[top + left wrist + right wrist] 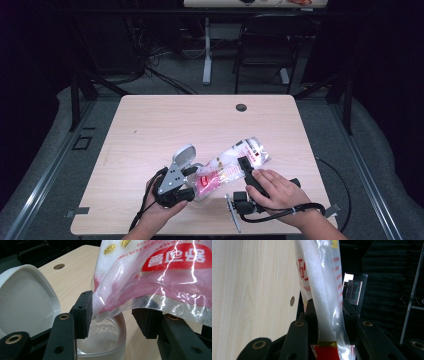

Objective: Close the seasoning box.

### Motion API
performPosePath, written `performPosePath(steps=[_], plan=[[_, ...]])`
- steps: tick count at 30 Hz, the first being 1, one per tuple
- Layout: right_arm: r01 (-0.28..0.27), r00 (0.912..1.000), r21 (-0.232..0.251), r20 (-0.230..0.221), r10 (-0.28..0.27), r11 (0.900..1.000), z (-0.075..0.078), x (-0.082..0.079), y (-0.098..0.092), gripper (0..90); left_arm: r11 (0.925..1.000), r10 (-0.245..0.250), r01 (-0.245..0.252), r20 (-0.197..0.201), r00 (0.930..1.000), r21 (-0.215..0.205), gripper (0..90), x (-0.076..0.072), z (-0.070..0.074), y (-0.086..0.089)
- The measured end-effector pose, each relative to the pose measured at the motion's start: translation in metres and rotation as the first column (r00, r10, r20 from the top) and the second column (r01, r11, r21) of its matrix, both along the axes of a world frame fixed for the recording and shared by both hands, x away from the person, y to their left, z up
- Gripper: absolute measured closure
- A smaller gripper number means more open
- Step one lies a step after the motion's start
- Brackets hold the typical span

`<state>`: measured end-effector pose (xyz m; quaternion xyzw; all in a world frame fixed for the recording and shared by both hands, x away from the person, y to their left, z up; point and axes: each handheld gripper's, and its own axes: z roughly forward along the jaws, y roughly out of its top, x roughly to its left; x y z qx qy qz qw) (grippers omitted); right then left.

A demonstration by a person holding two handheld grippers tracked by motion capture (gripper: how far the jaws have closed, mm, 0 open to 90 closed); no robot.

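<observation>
A clear plastic bag of white granules with a red label [231, 161] lies tilted above the table, its low corner [100, 312] hanging over a small clear container [105, 340] that holds some white granules. The container's white lid [27, 302] stands open beside it. My left gripper [115, 315] is open, its jaws on either side of the container and the bag's corner, which lies close to the left pad [83, 313]. My right gripper [328, 312] is shut on the upper part of the bag [322, 290]. In the high view the left gripper [192, 182] sits at the bag's lower end and the right gripper [243, 162] near its top.
The wooden table [165, 120] has a cable hole [241, 107] near its far edge. A black chair [265, 45] and a desk leg [207, 50] stand beyond the table. Cables trail from both grippers near the front edge.
</observation>
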<state>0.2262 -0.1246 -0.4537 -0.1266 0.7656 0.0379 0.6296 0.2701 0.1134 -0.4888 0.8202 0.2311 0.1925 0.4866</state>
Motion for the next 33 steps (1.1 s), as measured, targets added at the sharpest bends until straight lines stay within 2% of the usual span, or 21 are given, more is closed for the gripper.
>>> performPosePath(steps=[3,5,11,16,33], plan=[[-0.009,1.0000,0.008,-0.003,0.009,1.000,0.0003,0.0007,0.0004,71.9,1.0000,0.003,-0.003,-0.006,1.0000,-0.001,56.3,-0.0001,0.0003,0.0014],[-0.002,1.0000,-0.006,0.000,0.002,1.000,0.0017,-0.0001,0.0013,71.9,1.0000,0.004,-0.004,-0.009,1.0000,-0.004,57.0,-0.0006,0.0004,0.0021],[-0.013,0.9999,0.006,0.003,0.013,1.000,0.0036,0.0005,0.0026,72.0,0.9999,0.006,-0.006,-0.010,0.9999,-0.012,58.1,-0.0010,0.0008,0.0033],[-0.007,0.9999,-0.011,0.012,0.007,1.000,0.0060,-0.0003,0.0036,72.1,0.9999,0.005,-0.006,-0.015,0.9999,-0.012,59.2,-0.0012,-0.0003,0.0022],[-0.003,1.0000,-0.012,0.008,0.003,1.000,0.0062,-0.0006,0.0040,72.5,0.9999,0.003,-0.004,-0.027,0.9996,-0.015,60.8,-0.0008,-0.0031,0.0012]])
